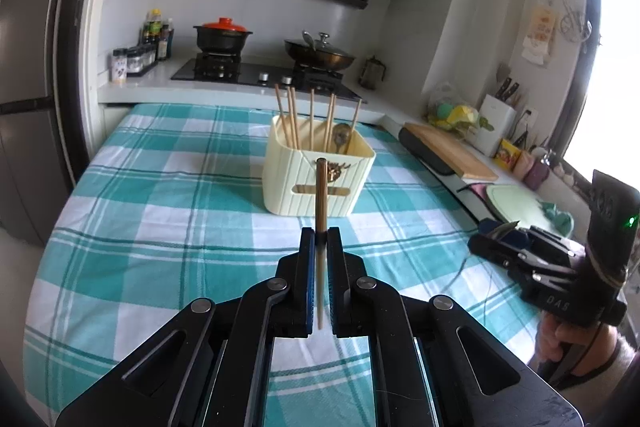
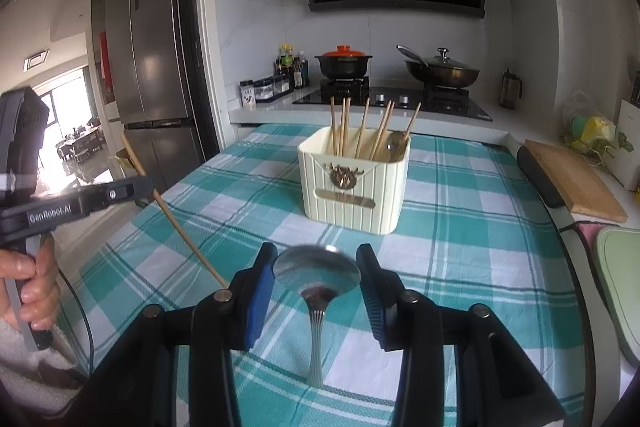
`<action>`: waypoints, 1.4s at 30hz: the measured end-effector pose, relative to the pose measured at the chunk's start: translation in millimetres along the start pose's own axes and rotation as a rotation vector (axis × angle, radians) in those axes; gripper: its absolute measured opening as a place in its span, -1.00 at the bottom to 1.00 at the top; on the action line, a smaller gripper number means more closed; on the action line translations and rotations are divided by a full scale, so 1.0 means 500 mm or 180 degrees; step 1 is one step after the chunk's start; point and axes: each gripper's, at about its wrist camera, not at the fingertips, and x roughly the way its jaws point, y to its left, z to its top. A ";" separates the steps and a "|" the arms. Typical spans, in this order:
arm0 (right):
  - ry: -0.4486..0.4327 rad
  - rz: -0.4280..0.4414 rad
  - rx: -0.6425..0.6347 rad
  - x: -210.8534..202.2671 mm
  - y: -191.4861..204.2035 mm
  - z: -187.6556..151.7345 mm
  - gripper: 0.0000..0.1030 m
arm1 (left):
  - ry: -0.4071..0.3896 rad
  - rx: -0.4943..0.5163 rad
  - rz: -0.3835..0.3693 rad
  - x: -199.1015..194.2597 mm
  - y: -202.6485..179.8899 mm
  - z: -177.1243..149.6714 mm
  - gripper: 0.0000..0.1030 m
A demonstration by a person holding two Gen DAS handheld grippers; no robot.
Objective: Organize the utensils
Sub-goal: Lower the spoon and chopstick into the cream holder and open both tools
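Left gripper (image 1: 320,239) fingers clamp slim wooden chopstick (image 1: 320,195); right gripper (image 2: 316,267) fingers pinch shiny steel spoon (image 2: 317,273).

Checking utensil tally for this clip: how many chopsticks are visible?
7. Six stand in the cream holder, first to last; one chopstick is clamped in the left tongs. More may be hidden inside.

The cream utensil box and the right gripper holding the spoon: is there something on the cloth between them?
No. In the right wrist view only bare checked tablecloth lies between the right gripper, shut on the spoon, and the cream utensil box.
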 end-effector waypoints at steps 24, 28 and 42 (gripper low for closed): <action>-0.0007 0.0142 0.0014 0.043 -0.046 0.165 -0.20 | -0.0095 0.0112 -0.0117 -0.009 0.014 0.123 -0.93; -0.0107 0.0043 0.0021 0.068 -0.081 0.256 -0.20 | -0.0240 0.0164 -0.0126 0.002 0.010 0.210 -0.93; -0.0228 -0.0136 0.0372 0.287 -0.183 0.401 -0.20 | -0.0183 0.0327 0.0253 0.255 0.006 0.397 -0.93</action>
